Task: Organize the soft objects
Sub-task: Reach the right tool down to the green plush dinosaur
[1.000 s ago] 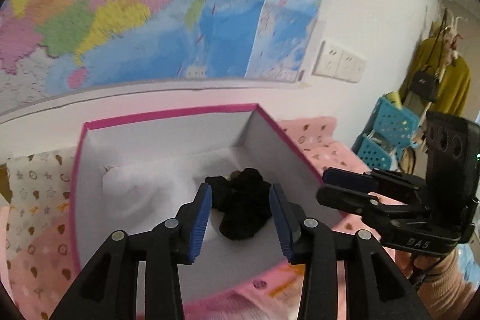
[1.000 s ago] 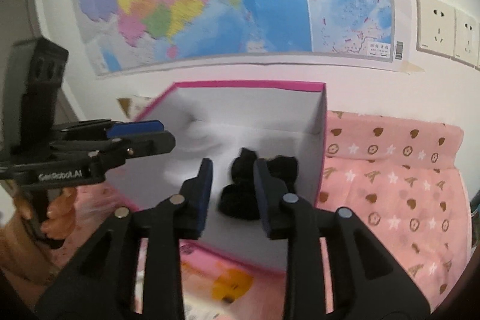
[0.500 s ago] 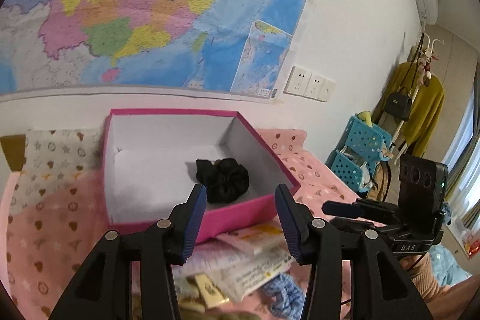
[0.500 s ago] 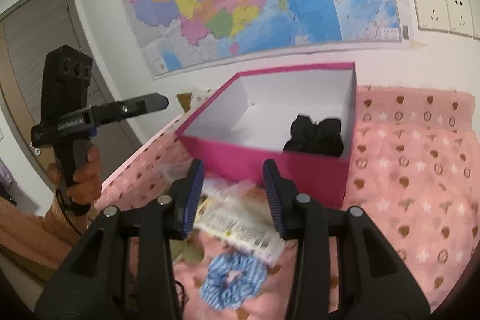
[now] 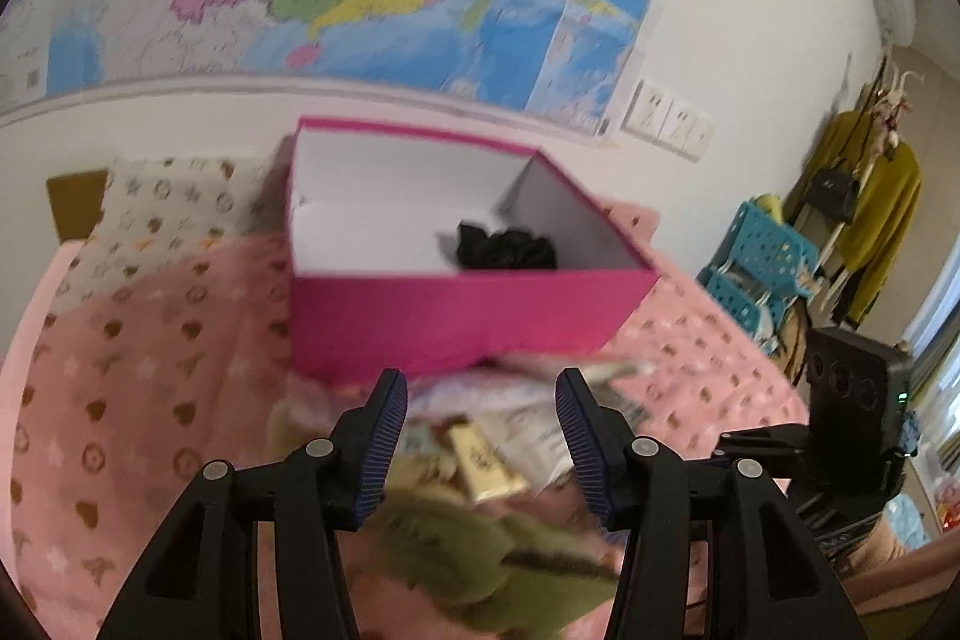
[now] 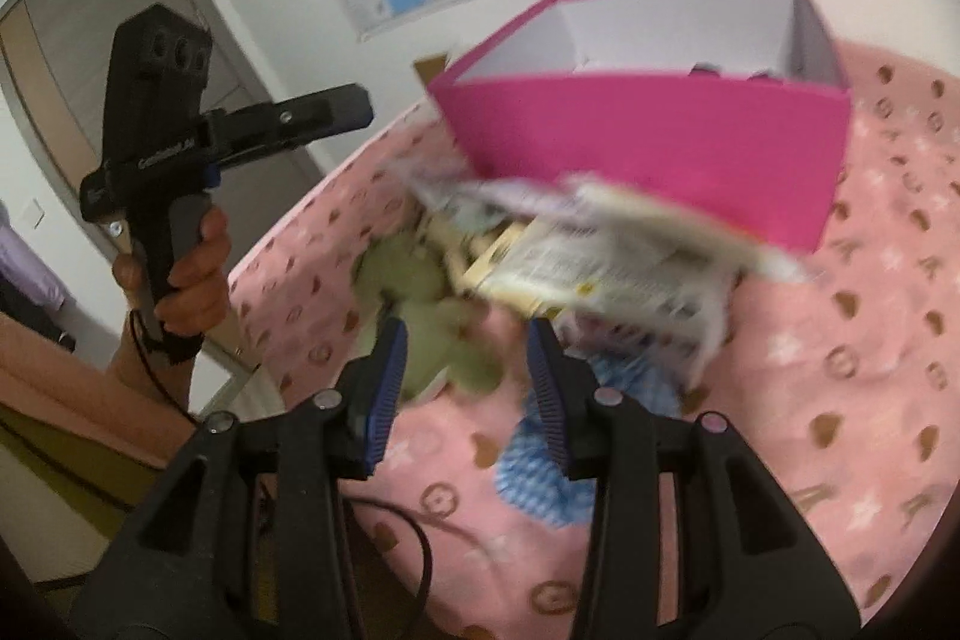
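Observation:
A pink box (image 5: 456, 316) with a white inside stands on the pink bed; a black scrunchie (image 5: 504, 247) lies in it. The box also shows in the right wrist view (image 6: 648, 142). My left gripper (image 5: 480, 436) is open and empty, above a green soft thing (image 5: 480, 532) in front of the box. My right gripper (image 6: 471, 376) is open and empty, low over the same green soft thing (image 6: 420, 304) and a blue-and-white checked scrunchie (image 6: 540, 466). Both views are blurred.
Paper packets and leaflets (image 6: 600, 256) lie in a heap against the box front, with a small gold packet (image 5: 486, 466) among them. The pink patterned bedspread (image 6: 870, 340) covers the bed. Its left edge (image 6: 264, 280) drops off near a door. Blue baskets (image 5: 756, 262) stand at right.
Both grippers have pulled back out of the box and dropped low toward the heap in front of it. The black scrunchie stays in the box. Both stay open.

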Available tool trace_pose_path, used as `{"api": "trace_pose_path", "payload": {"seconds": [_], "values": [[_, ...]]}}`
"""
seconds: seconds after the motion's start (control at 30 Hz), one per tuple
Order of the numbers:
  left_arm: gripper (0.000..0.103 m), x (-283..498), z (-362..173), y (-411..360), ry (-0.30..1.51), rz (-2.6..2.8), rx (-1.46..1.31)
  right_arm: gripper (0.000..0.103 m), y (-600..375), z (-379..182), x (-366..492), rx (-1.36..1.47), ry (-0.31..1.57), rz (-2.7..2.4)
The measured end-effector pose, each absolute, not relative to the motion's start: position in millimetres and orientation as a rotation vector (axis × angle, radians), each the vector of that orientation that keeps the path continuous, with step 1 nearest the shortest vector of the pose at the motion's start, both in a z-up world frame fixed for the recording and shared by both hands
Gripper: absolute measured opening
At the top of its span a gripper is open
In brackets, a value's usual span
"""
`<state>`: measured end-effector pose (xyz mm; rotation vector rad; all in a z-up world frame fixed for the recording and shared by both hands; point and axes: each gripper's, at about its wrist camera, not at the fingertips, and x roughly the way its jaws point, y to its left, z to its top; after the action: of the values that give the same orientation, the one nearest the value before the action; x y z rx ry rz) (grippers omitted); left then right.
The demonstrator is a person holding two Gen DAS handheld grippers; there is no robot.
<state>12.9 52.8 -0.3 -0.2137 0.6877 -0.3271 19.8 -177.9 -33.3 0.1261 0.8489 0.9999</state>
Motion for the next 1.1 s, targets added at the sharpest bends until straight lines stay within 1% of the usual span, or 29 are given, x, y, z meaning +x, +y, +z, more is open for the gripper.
{"api": "trace_pose_path", "payload": {"seconds": [0.07,0.17,0.43,0.47,0.5,0.53,0.57,0.97,1.1], "values": [[0.053,11.7,-8.1,55.3,0.711,-0.317,-0.209,0.044,-170.3,-38.3,15.1,0.126,0.868,1.031],[0.053,8.9,-18.6,58.6,0.742,-0.316,-0.212,0.052,-155.6,-48.3,5.9,0.114,0.908,1.072],[0.053,7.7,-36.9,57.4,0.799,-0.371,-0.228,0.052,-143.2,-62.8,-0.8,0.121,0.955,1.079],[0.053,7.8,-40.0,56.7,0.809,-0.385,-0.237,0.052,-143.3,-63.8,-0.7,0.128,0.960,1.075],[0.053,7.5,-43.2,55.7,0.819,-0.394,-0.245,0.046,-143.8,-65.0,-0.3,0.135,0.963,1.064],[0.053,7.7,-45.6,55.0,0.828,-0.397,-0.248,0.040,-142.3,-65.4,-1.5,0.140,0.959,1.054],[0.053,7.4,-48.4,53.8,0.837,-0.402,-0.248,0.029,-142.6,-66.2,-1.4,0.148,0.958,1.050],[0.054,-10.5,-50.1,51.7,0.826,-0.417,-0.262,0.028,-170.5,-64.7,13.8,0.213,0.921,0.934],[0.054,-6.3,-55.3,64.4,0.841,-0.362,-0.287,0.029,-173.4,-65.1,14.4,0.210,0.927,0.941]]}}
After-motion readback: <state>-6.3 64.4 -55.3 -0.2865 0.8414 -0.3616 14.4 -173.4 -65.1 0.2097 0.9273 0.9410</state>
